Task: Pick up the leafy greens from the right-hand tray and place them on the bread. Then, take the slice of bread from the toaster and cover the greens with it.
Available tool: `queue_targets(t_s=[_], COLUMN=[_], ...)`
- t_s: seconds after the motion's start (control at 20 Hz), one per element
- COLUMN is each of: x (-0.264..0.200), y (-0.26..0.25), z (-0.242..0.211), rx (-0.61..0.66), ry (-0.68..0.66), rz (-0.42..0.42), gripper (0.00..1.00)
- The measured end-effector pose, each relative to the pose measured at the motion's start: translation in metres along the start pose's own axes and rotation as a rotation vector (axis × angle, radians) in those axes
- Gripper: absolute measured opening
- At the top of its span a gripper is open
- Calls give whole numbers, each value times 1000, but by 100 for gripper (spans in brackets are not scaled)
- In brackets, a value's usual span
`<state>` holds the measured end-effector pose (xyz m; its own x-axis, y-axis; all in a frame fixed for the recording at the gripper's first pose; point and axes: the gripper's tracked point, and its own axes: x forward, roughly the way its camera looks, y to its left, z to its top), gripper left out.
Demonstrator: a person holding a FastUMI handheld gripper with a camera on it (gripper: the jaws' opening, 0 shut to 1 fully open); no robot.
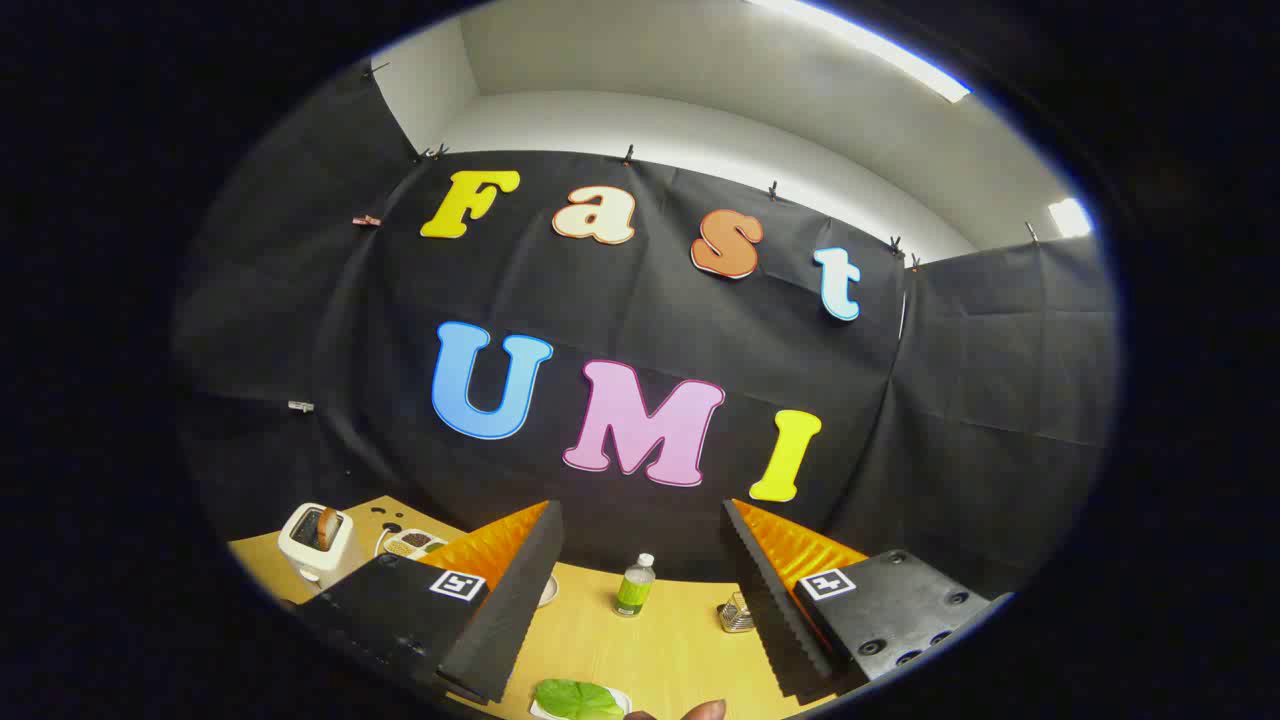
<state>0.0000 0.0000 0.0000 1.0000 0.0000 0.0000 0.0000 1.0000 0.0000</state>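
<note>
Jaws of gripper (640, 600) spread, empty, above tabletop (670, 650); one leafy green (578, 699) flat between fingers; one upright bread slice (327, 527) in toaster (315, 545).

A light wooden table (660, 650) carries everything. At its far corner, toward ten o'clock of the table's middle, stands a white toaster (314, 545) with a slice of bread (327, 527) upright in its slot. Just beside it, toward three o'clock, lies a compartment dish (412, 543) of dark and pale bits. Near twelve o'clock stands a small green bottle (635, 586). At two o'clock sits a small metal rack (737, 615). At six o'clock leafy greens (578, 699) lie on a white tray (622, 697).
</note>
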Motion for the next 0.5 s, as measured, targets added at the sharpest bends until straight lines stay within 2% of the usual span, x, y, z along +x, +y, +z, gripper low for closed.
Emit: queue_targets(t_s=[0.5], x=[4], y=[8], z=[-17], rx=[2], ry=[66], rz=[4], gripper=[98])
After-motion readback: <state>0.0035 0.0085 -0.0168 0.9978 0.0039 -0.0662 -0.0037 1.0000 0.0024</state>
